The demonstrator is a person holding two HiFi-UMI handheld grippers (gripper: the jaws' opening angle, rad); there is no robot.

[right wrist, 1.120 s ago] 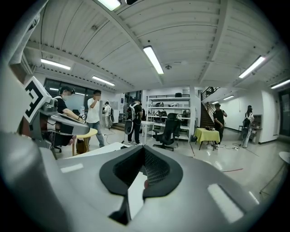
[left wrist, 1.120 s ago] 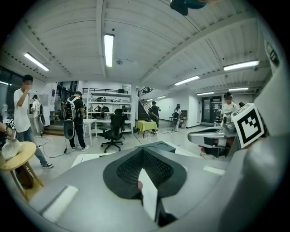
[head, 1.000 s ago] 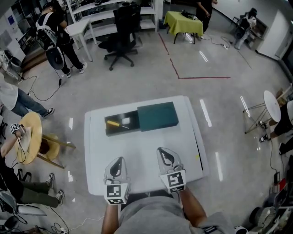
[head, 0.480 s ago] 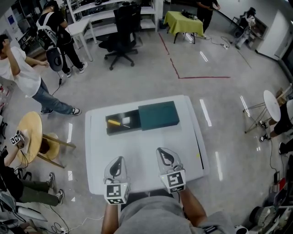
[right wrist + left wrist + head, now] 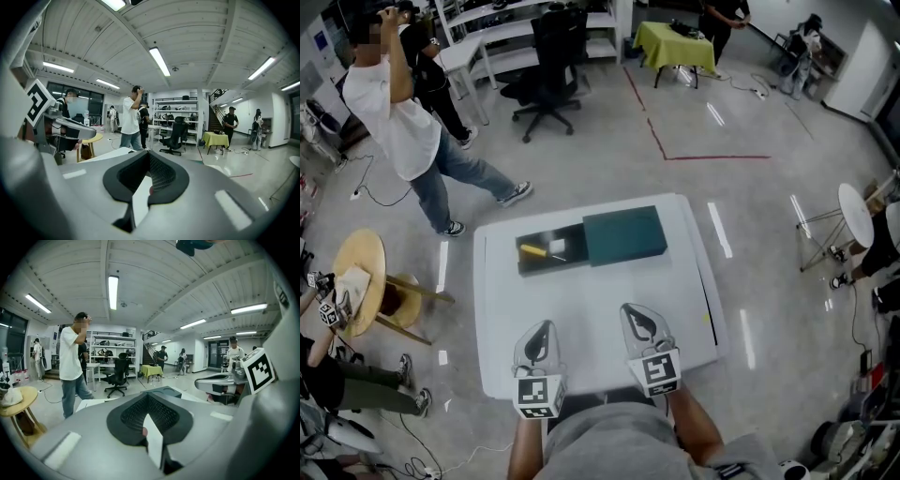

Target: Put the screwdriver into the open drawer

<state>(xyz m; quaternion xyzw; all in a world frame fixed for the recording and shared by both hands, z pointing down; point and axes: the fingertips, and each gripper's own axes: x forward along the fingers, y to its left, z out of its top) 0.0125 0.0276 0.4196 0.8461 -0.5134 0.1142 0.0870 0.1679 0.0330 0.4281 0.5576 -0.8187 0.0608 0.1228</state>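
White table [image 5: 581,328] is carrying a green cabinet [image 5: 623,236], its drawer [image 5: 525,269] open leftward. The left gripper [image 5: 543,328] and right gripper [image 5: 631,311] are hovering near, clenched and empty. The screwdriver [image 5: 534,250] is already lying in the drawer, so placing is looking done, with only backing off remaining. Only the head view is showing it; the gripper views are showing closed jaws.

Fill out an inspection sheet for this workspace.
Surface: white table, cabinet at its far side.
Job's things: screwdriver, yellow handle, lies inside the open drawer of the dark green cabinet.
Clutter: small white item beside the screwdriver in the drawer.
Grippers: left gripper and right gripper both shut, empty, over the table's near edge.
Cables: loose cable on the floor, left.
Surroundings: person in white shirt, office chair, round wooden table.
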